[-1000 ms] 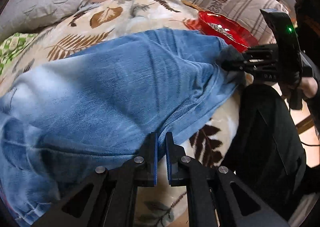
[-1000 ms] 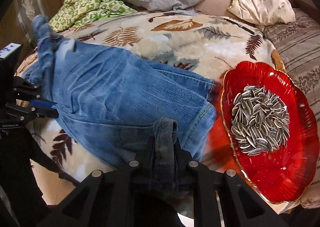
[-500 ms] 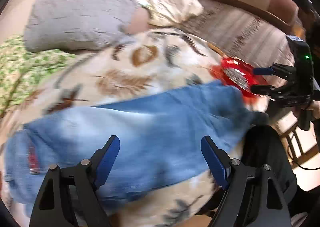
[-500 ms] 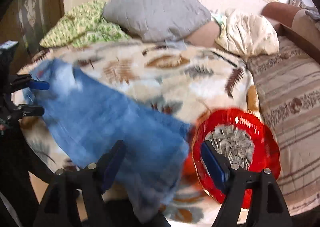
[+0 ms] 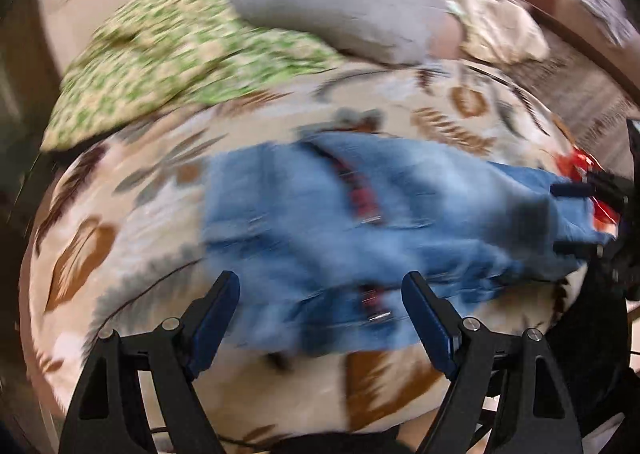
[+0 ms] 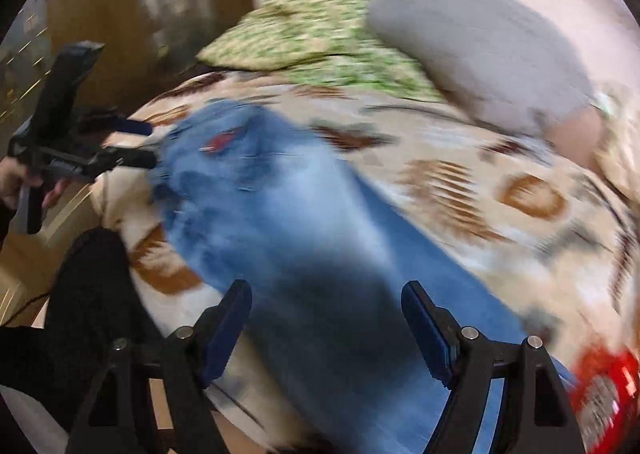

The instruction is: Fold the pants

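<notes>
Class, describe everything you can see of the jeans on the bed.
The jeans are blue denim, faded pale in patches, with a red mark near one end. They lie loose as a long band on the leaf-print blanket, one end near the red dish. Neither hand-held gripper grips them. Blur hides finer detail.

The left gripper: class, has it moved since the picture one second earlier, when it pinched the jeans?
Yes. The left gripper has let go and pulled back from the jeans, open; the grey pillow and green cloth now show more fully.
</notes>
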{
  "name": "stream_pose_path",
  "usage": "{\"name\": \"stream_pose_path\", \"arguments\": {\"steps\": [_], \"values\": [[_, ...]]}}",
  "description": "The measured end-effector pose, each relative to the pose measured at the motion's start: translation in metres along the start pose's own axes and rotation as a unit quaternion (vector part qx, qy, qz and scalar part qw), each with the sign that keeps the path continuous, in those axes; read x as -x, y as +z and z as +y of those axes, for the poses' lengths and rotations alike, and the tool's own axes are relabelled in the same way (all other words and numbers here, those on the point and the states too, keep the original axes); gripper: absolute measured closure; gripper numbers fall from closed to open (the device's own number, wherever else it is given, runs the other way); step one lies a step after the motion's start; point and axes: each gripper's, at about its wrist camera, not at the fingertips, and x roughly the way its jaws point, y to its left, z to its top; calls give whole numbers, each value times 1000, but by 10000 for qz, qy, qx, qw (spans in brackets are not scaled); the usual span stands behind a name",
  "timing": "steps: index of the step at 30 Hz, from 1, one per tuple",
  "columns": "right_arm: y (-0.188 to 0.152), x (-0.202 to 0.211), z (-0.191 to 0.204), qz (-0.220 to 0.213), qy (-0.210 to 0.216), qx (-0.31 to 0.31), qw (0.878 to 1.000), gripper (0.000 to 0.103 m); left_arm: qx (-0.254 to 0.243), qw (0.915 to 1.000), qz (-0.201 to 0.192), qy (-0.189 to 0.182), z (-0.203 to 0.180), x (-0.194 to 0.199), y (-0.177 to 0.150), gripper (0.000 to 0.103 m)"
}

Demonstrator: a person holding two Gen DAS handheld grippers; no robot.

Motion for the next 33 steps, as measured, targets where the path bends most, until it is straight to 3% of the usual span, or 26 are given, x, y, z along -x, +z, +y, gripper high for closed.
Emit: {"name": "stream_pose_path", "arguments": {"steps": [3,7,9,10,12,13,18,21,25,28,30,31,33], "values": [[17,-29,37,63,269,355,9990,23,440,9990,94,-69,33,-10,-5,19],[31,-67,71,242,364,644,9970,23,724,9964,13,-452,51,-29,-1,19],[33,-83,75,447,280,642,9965,44,700,9950,65,-711,50,-40,2,19],[34,-87,74,546,309,579,9963,75,679,9945,131,-783,48,-46,3,22],[34,-88,71,577,337,433,9968,81,693,9932,335,-876,50,-53,1,73],[35,-85,70,560,382,448,9967,86,720,9917,455,-958,50,-54,-1,85],[34,-54,81,292,700,739,9944,90,452,9905,98,-1296,49,-8,-21,85],[28,-54,89,328,745,902,9926,91,460,9913,215,-1211,54,-3,-33,85],[18,-81,88,709,536,878,9922,87,481,9936,714,-734,53,-36,-44,80],[13,-100,85,1029,95,841,9911,34,506,9943,708,-614,48,-42,-43,75],[13,-95,84,957,44,846,9918,34,474,9958,581,-524,44,-30,-41,45],[13,-89,82,928,150,800,9924,34,486,9973,441,-328,43,-18,-40,19],[16,-75,81,752,277,759,9939,33,502,9986,119,-137,43,4,-40,14]]}}
